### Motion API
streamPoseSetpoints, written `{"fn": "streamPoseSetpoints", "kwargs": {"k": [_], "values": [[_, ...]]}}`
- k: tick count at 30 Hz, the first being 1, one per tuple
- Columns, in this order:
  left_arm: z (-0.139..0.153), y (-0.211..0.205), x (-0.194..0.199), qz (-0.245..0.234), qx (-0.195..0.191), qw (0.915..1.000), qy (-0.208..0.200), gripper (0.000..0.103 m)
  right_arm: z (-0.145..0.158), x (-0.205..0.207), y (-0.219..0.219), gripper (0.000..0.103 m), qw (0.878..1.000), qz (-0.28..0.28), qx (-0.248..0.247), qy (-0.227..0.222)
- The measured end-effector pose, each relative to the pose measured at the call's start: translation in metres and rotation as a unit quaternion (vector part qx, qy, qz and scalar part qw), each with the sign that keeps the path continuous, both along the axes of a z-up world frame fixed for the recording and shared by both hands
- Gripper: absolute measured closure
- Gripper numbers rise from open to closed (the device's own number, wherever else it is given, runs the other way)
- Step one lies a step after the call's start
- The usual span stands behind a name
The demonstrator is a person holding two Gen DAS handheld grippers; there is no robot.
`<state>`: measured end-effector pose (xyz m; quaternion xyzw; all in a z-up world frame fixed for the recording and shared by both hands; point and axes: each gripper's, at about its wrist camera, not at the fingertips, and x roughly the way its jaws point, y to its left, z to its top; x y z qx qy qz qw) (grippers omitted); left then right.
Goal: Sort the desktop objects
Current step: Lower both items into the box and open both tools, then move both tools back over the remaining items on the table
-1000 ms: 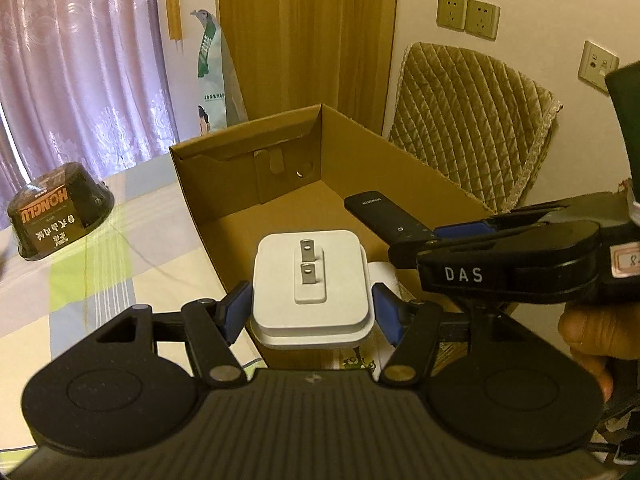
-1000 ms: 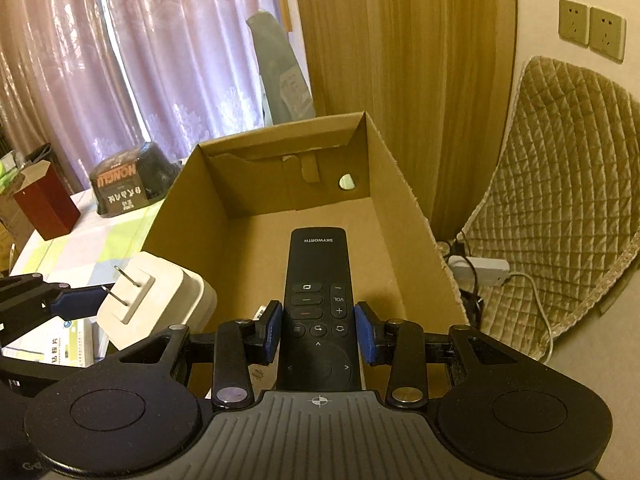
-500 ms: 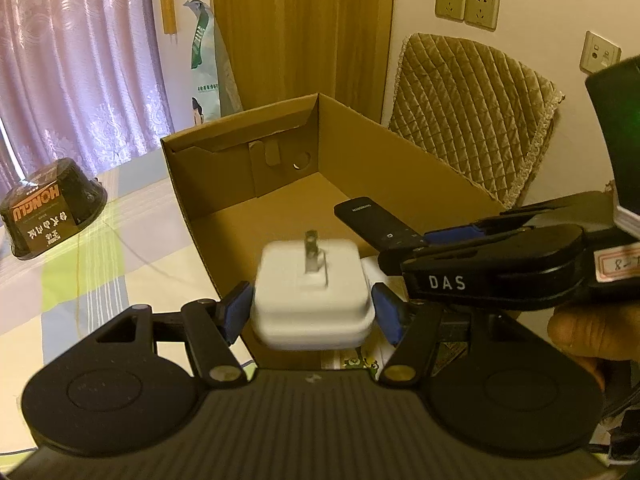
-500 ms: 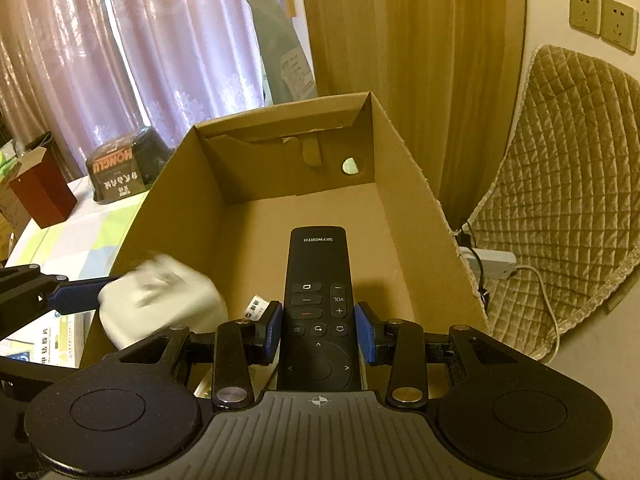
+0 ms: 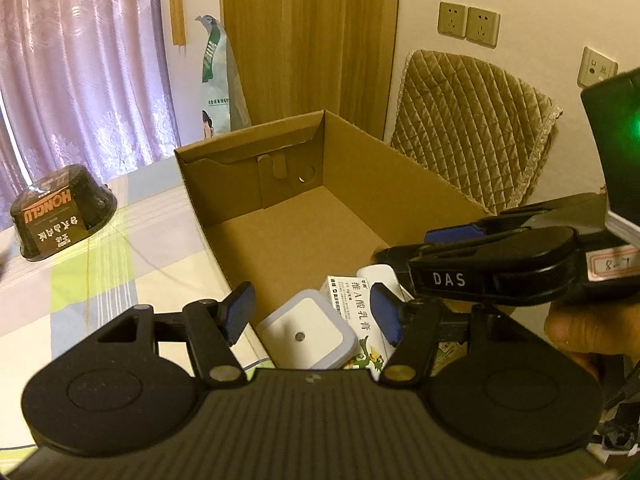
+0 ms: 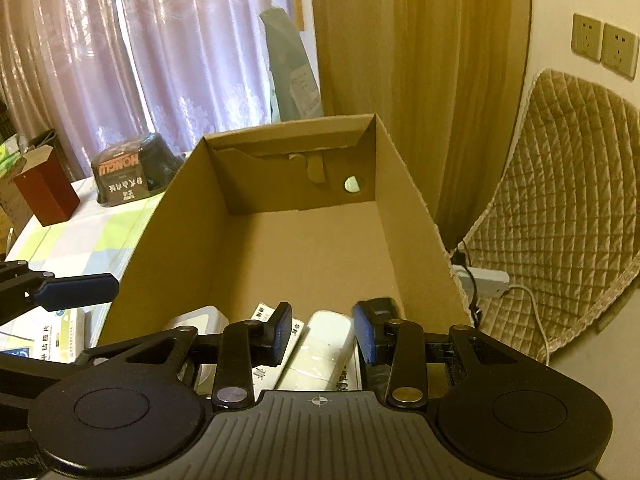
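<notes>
An open cardboard box [image 5: 248,144] [image 6: 288,130] stands in front of both grippers. My left gripper [image 5: 312,314] is open above its near end, nothing between the fingers. Just below, a white plug adapter [image 5: 308,334] [image 6: 196,320] lies flat inside the box, beside a white carton with green print [image 5: 352,312] and a white oblong item [image 6: 320,352]. My right gripper [image 6: 323,334] [image 5: 480,256] is open too, held over the same end. The end of a black remote [image 6: 380,308] shows in the box, behind its right fingertip and mostly hidden.
An upturned black bowl [image 5: 60,212] [image 6: 124,176] and a red box [image 6: 46,190] sit on the checked tablecloth [image 5: 100,280] to the left. A quilted chair cover [image 5: 472,136] and a power strip [image 6: 480,280] are beyond the box's right wall. A hand [image 5: 572,328] holds the right gripper.
Both grippers have opened. The adapter dropped from the left one and the remote from the right one; both now lie at the near end of the box.
</notes>
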<state>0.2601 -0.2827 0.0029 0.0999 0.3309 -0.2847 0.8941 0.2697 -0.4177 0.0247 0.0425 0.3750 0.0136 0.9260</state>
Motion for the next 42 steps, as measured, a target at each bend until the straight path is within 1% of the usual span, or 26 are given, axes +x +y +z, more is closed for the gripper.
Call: {"fn": "streamPoseSetpoints", "kwargs": {"k": [8, 16, 21, 26, 27, 28, 29, 30, 32, 36, 40, 42], "values": [[0.016, 0.023, -0.020, 0.017, -0.012, 0.9998, -0.008, 0.042, 0.018, -0.017, 0.010, 0.065, 1.000, 0.001, -0.014, -0.018], [0.031, 0.059, -0.048, 0.046, -0.023, 0.9986, -0.012, 0.041, 0.044, -0.042, 0.033, 0.065, 0.999, 0.014, -0.016, -0.035], [0.032, 0.086, -0.071, 0.065, -0.025, 0.9975, -0.004, 0.041, 0.059, -0.061, 0.055, 0.065, 0.998, 0.028, -0.019, -0.044], [0.029, 0.113, -0.094, 0.082, -0.020, 0.9965, 0.004, 0.039, 0.066, -0.079, 0.077, 0.064, 0.998, 0.040, -0.019, -0.049], [0.028, 0.120, -0.098, 0.087, -0.020, 0.9960, 0.006, 0.039, 0.067, -0.083, 0.081, 0.061, 0.998, 0.040, -0.019, -0.051], [0.027, 0.127, -0.103, 0.092, -0.021, 0.9955, 0.008, 0.039, 0.068, -0.087, 0.085, 0.050, 0.998, 0.040, -0.018, -0.053], [0.027, 0.134, -0.108, 0.097, -0.021, 0.9950, 0.009, 0.039, 0.069, -0.091, 0.089, 0.022, 0.998, 0.040, -0.017, -0.055], [0.026, 0.141, -0.113, 0.102, -0.022, 0.9945, 0.010, 0.038, 0.069, -0.095, 0.093, 0.018, 0.997, 0.041, -0.016, -0.058], [0.024, 0.157, -0.123, 0.114, -0.021, 0.9932, 0.012, 0.038, 0.070, -0.106, 0.102, 0.018, 0.997, 0.050, -0.013, -0.064], [0.017, 0.193, -0.146, 0.146, -0.021, 0.9889, 0.020, 0.035, 0.063, -0.125, 0.120, 0.018, 0.996, 0.066, 0.000, -0.057], [0.007, 0.228, -0.163, 0.177, -0.010, 0.9838, 0.026, 0.028, 0.046, -0.143, 0.142, 0.018, 0.995, 0.085, 0.026, -0.039], [0.002, 0.243, -0.170, 0.189, -0.004, 0.9815, 0.030, 0.027, 0.034, -0.152, 0.154, 0.018, 0.994, 0.098, 0.035, -0.027]]}}
